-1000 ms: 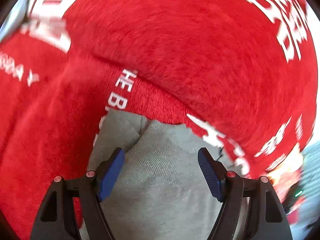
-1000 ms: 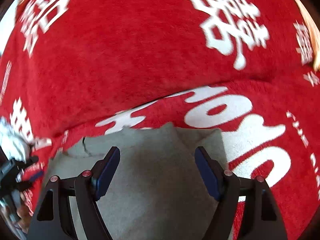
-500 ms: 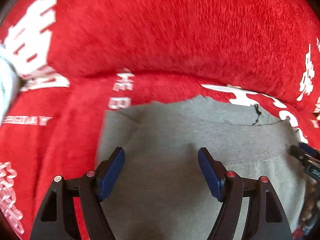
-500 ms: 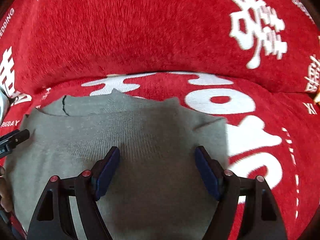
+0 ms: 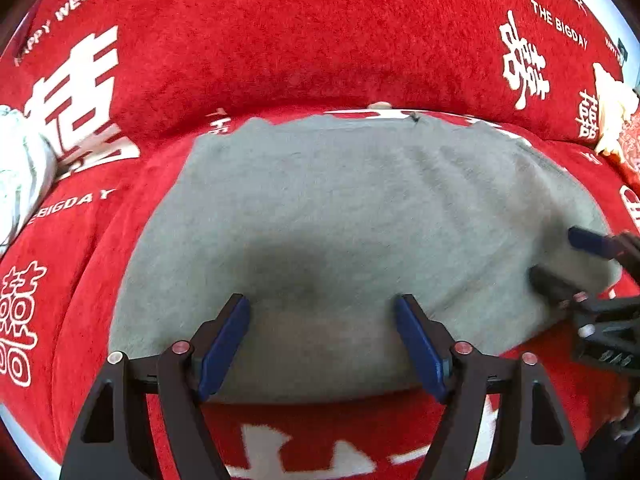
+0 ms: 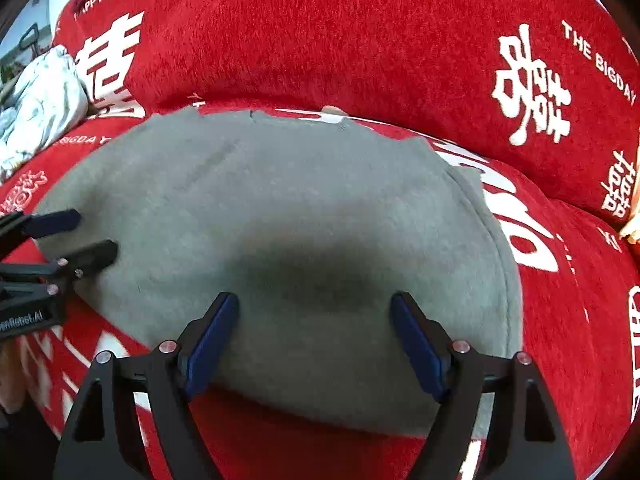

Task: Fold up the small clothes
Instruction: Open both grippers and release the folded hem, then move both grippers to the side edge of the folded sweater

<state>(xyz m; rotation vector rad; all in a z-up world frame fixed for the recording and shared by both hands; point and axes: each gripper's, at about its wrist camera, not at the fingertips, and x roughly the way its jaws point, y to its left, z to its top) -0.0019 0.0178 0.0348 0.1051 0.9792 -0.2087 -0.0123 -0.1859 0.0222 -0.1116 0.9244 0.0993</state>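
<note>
Left wrist view: the grey knit garment [image 5: 340,216] lies flat on the red sofa cover [image 5: 280,40], long axis side to side, directly ahead of both claws. Left claw [image 5: 322,344] and right claw [image 6: 314,340] hover over its near hem, jaws opening, pinching nothing; each is nearest its own near corner.

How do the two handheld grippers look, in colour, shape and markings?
The left gripper and right gripper look alike: black angular frames with triangular cut-outs, two fingers each with flat dark blue pads, and small pinkish-silver round pins at the joints. The left gripper's body carries small white lettering, too blurred to read. No cables or sleeves show.
</note>
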